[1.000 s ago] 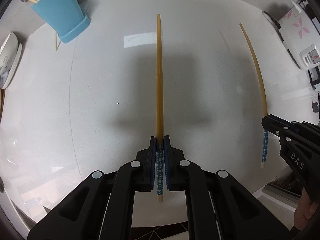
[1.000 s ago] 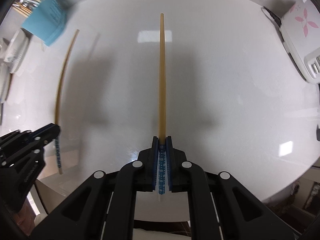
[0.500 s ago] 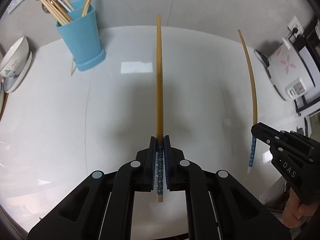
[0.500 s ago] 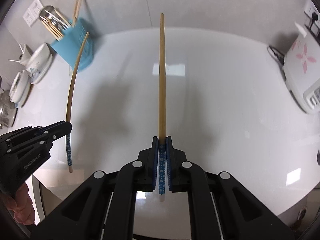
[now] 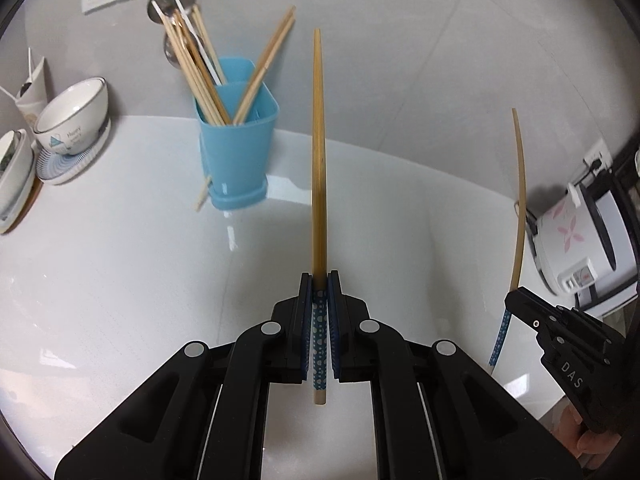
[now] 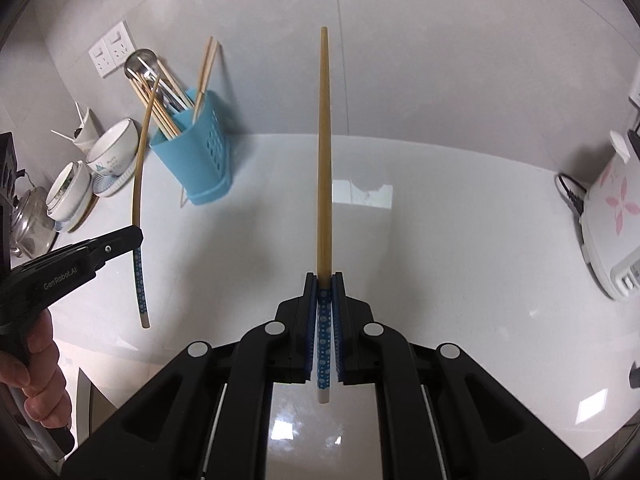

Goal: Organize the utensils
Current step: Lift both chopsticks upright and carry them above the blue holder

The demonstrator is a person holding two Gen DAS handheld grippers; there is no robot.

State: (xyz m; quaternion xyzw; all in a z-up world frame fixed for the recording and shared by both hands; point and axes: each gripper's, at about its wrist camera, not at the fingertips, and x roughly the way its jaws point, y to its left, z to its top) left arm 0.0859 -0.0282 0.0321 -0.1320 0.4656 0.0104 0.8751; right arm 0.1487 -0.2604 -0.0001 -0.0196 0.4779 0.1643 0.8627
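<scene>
Each of your hands carries one chopstick, two in the air in all. The left gripper [image 5: 319, 280] has its jaws pinched tight on the left chopstick [image 5: 319, 168] at its blue dotted handle end, and the right gripper [image 6: 324, 280] is clamped the same way on the right chopstick [image 6: 324, 160]. Both sticks run straight out along the jaws, tips away from you, clear of the bench [image 5: 120, 280]. The blue holder [image 5: 236, 152] is where they belong, I judge. In the left wrist view it stands at upper centre-left, just left of the stick's line. In the right wrist view the same holder [image 6: 196, 152] sits well off in the upper left. So your left hand is the nearer one (by the look of it), and its stick needs only a slight swing left and a tip-down turn to meet the opening. Counts: one holder, already stocked with a bundle of roughly ten chopsticks (they overlap, so no firm count) and one or two metal ladle-like pieces; one stray stick [image 5: 203, 198] on the bench at the holder's foot; three bowls [image 6: 110, 156] stacked at the left edge; one white appliance [image 6: 612, 220] at the right.
</scene>
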